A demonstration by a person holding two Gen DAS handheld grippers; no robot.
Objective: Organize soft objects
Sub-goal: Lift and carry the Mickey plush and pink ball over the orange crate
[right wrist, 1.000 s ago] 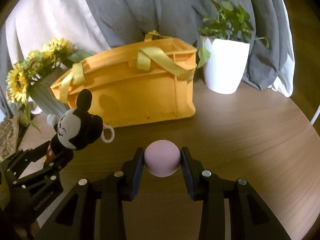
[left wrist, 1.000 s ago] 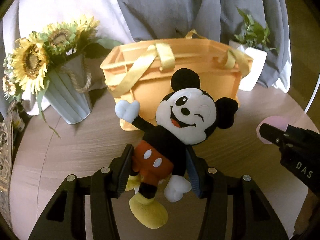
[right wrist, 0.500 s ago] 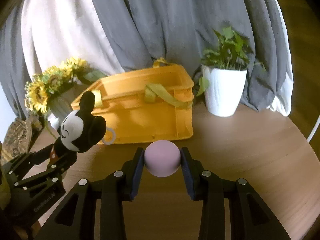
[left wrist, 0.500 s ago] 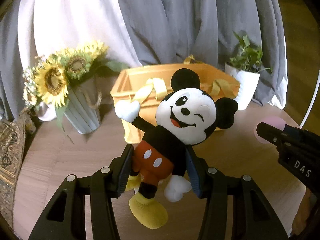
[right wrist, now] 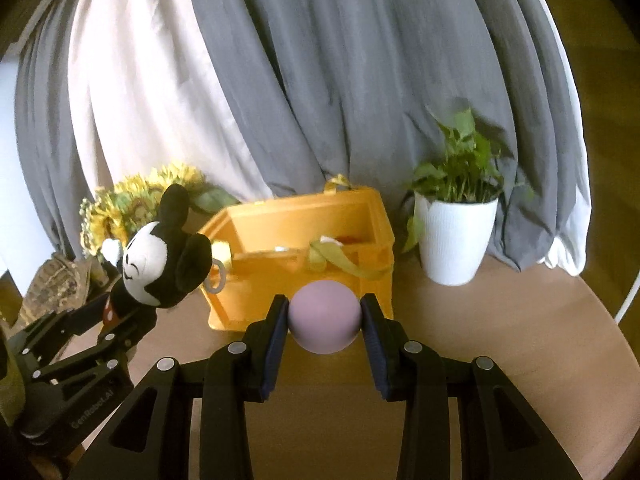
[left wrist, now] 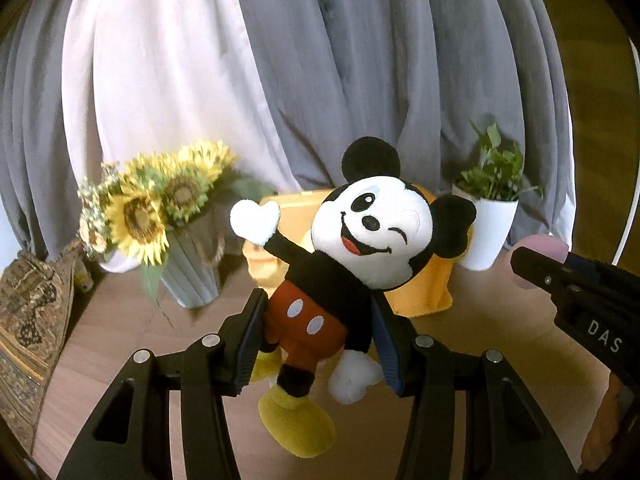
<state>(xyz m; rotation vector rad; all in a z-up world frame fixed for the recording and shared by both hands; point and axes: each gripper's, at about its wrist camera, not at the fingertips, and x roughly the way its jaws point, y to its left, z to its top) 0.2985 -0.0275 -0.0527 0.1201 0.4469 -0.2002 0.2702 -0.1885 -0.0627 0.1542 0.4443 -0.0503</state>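
My left gripper (left wrist: 318,312) is shut on a Mickey Mouse plush (left wrist: 360,256) at its red shorts and holds it in the air above the round wooden table. The plush also shows at the left of the right wrist view (right wrist: 160,264). My right gripper (right wrist: 324,320) is shut on a pink soft ball (right wrist: 323,318), also lifted; the ball shows at the right of the left wrist view (left wrist: 542,250). An orange storage basket (right wrist: 304,256) with yellow-green straps stands open behind both, with some items inside. In the left wrist view the basket (left wrist: 424,292) is mostly hidden by the plush.
A grey ribbed vase of sunflowers (left wrist: 160,216) stands left of the basket. A white pot with a green plant (right wrist: 456,236) stands to its right. Grey and white curtains hang behind. A patterned cloth (left wrist: 32,312) lies at the far left.
Both grippers have risen and drawn back from the basket with their objects still held; the basket now looks smaller and lower, and its inside shows in the right wrist view.
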